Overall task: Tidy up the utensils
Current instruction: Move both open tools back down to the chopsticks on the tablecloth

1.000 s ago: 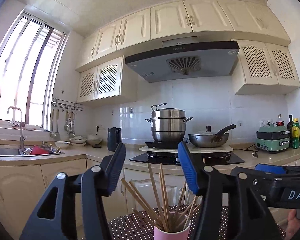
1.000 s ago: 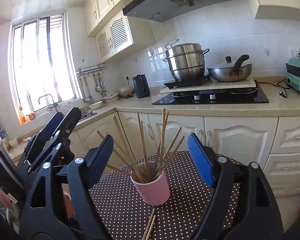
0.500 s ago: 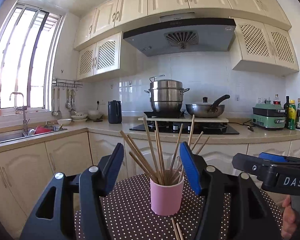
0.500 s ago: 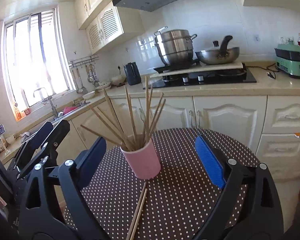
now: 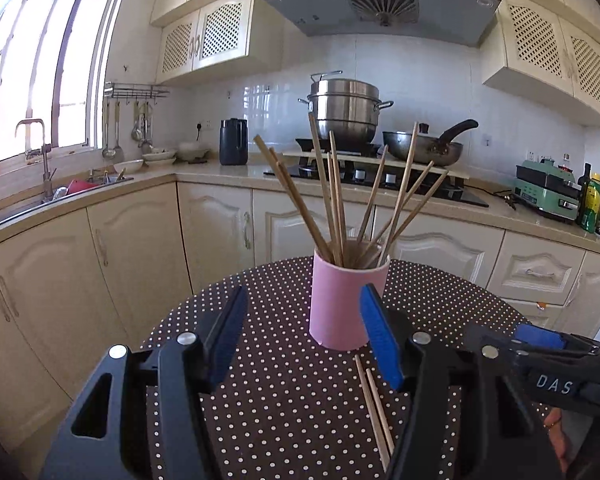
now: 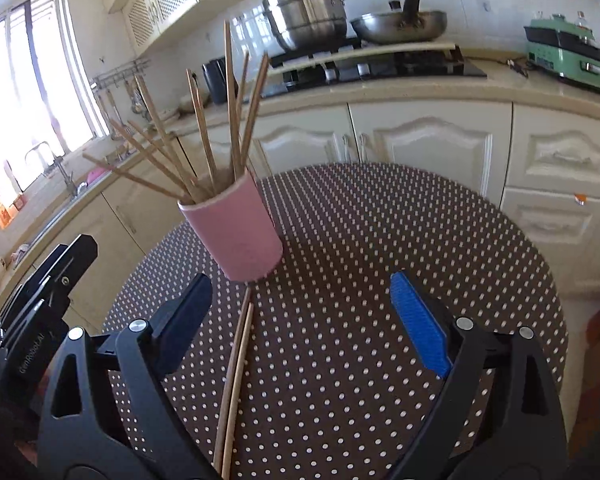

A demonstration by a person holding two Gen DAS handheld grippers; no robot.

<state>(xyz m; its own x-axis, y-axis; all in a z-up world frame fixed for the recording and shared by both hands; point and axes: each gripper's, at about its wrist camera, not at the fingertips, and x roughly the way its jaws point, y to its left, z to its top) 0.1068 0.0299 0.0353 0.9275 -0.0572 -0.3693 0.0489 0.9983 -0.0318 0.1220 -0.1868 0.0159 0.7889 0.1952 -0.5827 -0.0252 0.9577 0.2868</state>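
A pink cup (image 5: 342, 300) (image 6: 236, 232) stands on a round table with a brown polka-dot cloth (image 5: 284, 392) (image 6: 364, 240). Several wooden chopsticks (image 5: 332, 196) (image 6: 204, 136) fan out of it. Two loose chopsticks (image 5: 374, 400) (image 6: 236, 364) lie side by side on the cloth in front of the cup. My left gripper (image 5: 302, 326) is open, low over the cloth just short of the cup, nothing between its fingers. My right gripper (image 6: 304, 308) is wide open above the cloth, the loose pair running under its left finger (image 6: 184, 316). The right gripper (image 5: 540, 344) also shows at the left wrist view's right edge.
Behind the table runs a cream kitchen counter (image 5: 220, 174) with a sink (image 5: 56, 192), a black kettle (image 5: 233, 146), a hob with a steel pot (image 5: 346, 106) and a pan (image 5: 424, 148), a green appliance (image 5: 548, 192) and bottles. Cabinet doors stand close beyond the table's far edge.
Both grippers have sunk and tipped downward, so the cup and table now fill the views. The loose chopsticks have come into sight. The right jaws stand a little wider.
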